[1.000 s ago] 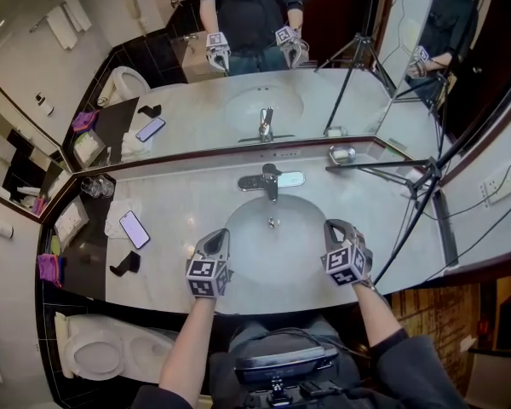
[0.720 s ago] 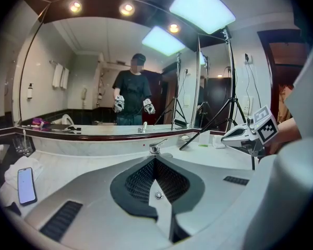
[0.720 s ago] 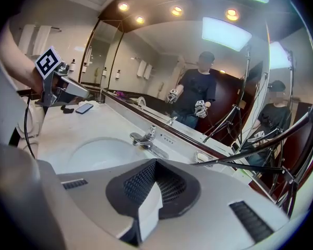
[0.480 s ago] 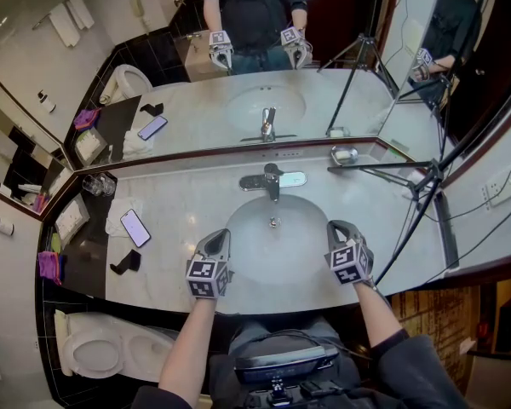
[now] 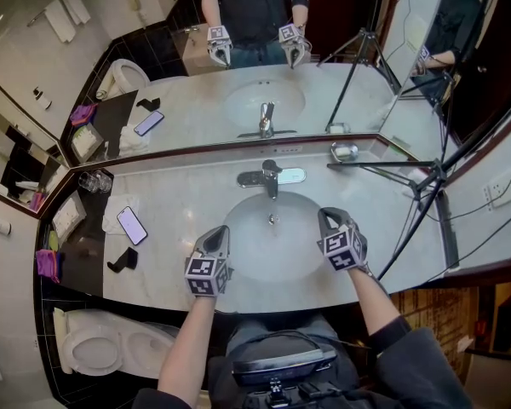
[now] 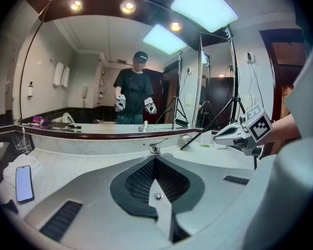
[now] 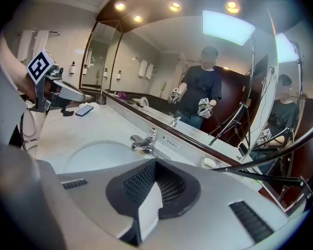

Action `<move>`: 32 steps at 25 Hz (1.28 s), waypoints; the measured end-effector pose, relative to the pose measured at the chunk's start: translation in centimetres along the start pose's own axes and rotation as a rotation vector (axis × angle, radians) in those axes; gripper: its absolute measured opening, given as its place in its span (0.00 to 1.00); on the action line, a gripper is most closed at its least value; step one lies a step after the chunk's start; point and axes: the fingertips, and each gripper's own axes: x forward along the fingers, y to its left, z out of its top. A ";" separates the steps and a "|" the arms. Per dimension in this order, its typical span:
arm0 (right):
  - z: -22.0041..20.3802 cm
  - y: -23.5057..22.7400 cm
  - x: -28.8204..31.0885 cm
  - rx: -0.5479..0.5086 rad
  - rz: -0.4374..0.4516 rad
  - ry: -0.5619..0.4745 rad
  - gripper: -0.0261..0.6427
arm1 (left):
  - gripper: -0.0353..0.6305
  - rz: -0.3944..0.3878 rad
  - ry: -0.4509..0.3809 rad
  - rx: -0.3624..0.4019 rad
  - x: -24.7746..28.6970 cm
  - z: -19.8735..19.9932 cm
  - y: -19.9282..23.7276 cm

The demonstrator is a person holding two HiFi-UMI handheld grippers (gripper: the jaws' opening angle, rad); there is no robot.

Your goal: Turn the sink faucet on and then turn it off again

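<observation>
The chrome faucet (image 5: 268, 177) stands at the back of the white oval sink (image 5: 238, 254), its lever pointing at the basin; I see no water running. My left gripper (image 5: 219, 235) hangs over the sink's front left rim, jaws shut and empty. My right gripper (image 5: 325, 220) hovers over the sink's right rim, also shut on nothing, short of the faucet. In the left gripper view the faucet (image 6: 155, 147) sits just past the shut tips (image 6: 155, 159), with the right gripper (image 6: 240, 134) off to the right. The right gripper view has the faucet (image 7: 145, 141) ahead of its shut tips (image 7: 155, 163).
A phone (image 5: 132, 225) lies on a white cloth left of the sink, with a small black object (image 5: 123, 260) nearer the counter edge and glasses (image 5: 94, 181) in the corner. A soap dish (image 5: 343, 152) and a tripod (image 5: 413, 190) stand at the right. The mirror (image 5: 264, 100) backs the counter.
My right gripper has moved a little forward and inward, toward the faucet. The left gripper has stayed where it was.
</observation>
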 end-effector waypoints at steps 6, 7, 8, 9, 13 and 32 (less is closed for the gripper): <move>4.2 -0.8 4.5 0.035 0.046 -0.035 0.06 | 0.03 0.005 0.007 0.000 1.2 0.2 0.2; 4.7 -0.9 5.4 0.037 0.052 -0.036 0.06 | 0.03 0.006 0.008 0.000 1.5 0.2 0.3; 5.1 -1.0 6.3 0.035 0.058 -0.035 0.06 | 0.03 0.007 0.010 0.000 1.8 0.1 0.3; 5.7 -1.1 7.2 0.033 0.063 -0.034 0.06 | 0.03 0.008 0.011 0.000 2.0 0.1 0.4; 8.0 -1.1 10.8 0.020 0.080 -0.033 0.06 | 0.03 0.009 0.017 -0.003 3.1 -0.1 1.0; 10.1 0.4 19.4 0.038 0.167 0.050 0.06 | 0.03 0.010 0.046 -0.029 5.7 -1.3 3.0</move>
